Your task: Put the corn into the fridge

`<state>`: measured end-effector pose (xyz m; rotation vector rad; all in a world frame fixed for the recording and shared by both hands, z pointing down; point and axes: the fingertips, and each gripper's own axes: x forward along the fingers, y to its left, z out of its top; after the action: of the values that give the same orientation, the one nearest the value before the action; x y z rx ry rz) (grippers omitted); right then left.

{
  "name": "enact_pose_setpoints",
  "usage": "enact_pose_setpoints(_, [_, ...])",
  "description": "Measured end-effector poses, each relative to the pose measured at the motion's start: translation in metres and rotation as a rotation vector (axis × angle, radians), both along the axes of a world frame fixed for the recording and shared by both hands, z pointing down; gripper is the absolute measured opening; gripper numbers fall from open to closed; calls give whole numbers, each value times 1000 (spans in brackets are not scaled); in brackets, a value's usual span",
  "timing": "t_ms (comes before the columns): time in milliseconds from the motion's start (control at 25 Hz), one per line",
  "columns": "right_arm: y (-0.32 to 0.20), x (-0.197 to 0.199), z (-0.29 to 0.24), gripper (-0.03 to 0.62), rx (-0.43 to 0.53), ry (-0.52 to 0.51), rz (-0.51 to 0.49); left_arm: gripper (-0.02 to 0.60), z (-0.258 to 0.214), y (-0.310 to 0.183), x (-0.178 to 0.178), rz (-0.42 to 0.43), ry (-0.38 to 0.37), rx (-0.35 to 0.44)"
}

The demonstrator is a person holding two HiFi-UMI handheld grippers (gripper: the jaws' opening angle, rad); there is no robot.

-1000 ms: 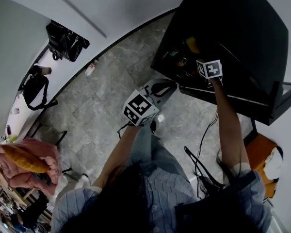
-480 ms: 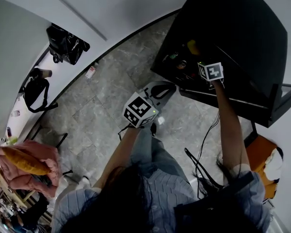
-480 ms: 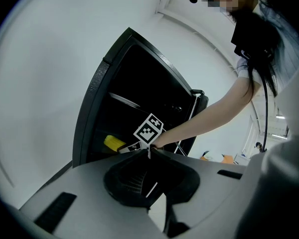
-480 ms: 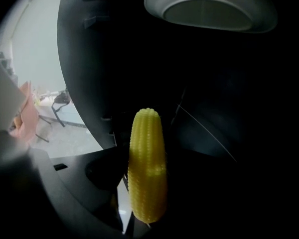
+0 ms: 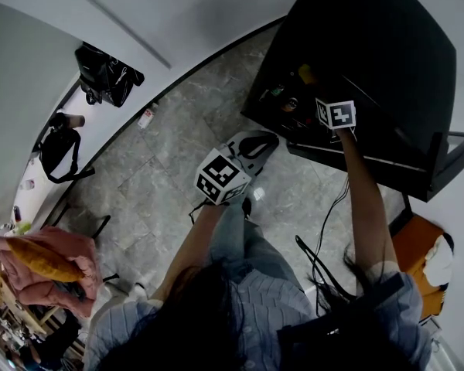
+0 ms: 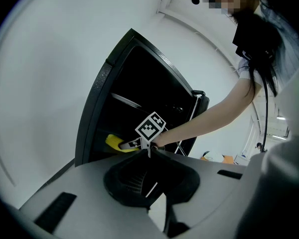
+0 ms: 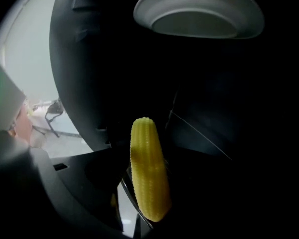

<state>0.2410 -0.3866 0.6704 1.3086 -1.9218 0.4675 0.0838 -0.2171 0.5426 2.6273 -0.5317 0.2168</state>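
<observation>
The yellow corn cob [image 7: 148,178] stands upright between the jaws of my right gripper [image 7: 145,205], which is shut on its lower end. This gripper [image 5: 315,90] reaches into the open black fridge [image 5: 371,37], and the corn [image 5: 308,74] shows as a yellow spot inside. In the left gripper view the corn [image 6: 115,143] sits just inside the fridge [image 6: 114,83]. My left gripper [image 5: 257,139] hangs over the floor in front of the fridge, holding nothing. Its jaws [image 6: 159,210] stand closed to a thin slit.
A white bowl [image 7: 199,11] sits on a fridge shelf above the corn. The open fridge door [image 5: 441,161] juts out at right. Black bags [image 5: 104,68] lie by the wall, a pink jacket [image 5: 42,273] at left, cables [image 5: 317,261] and an orange seat [image 5: 417,242] at right.
Almost nothing has moved. The right gripper stays inside the fridge with the corn, and the left gripper has drifted slightly.
</observation>
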Motion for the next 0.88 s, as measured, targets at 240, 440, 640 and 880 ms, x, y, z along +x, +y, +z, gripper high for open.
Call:
enact_pose_setpoints(240, [10,1,-23,250,76,-46,64,8,3,7,-4,0,-4,-14])
enact_pose_setpoints(440, [35,-14,-46,250,148,-122,81,8,1,10,-5,0,-1,-20])
enact_pose_setpoints(640, [62,-48,-78,250,195,-257,31,8,-9,15,-6,7,-7,-14])
enact_pose_setpoints(880, [97,-75,-106,250,207,-386,-21,8,-20,25,-10,3,-22,-1])
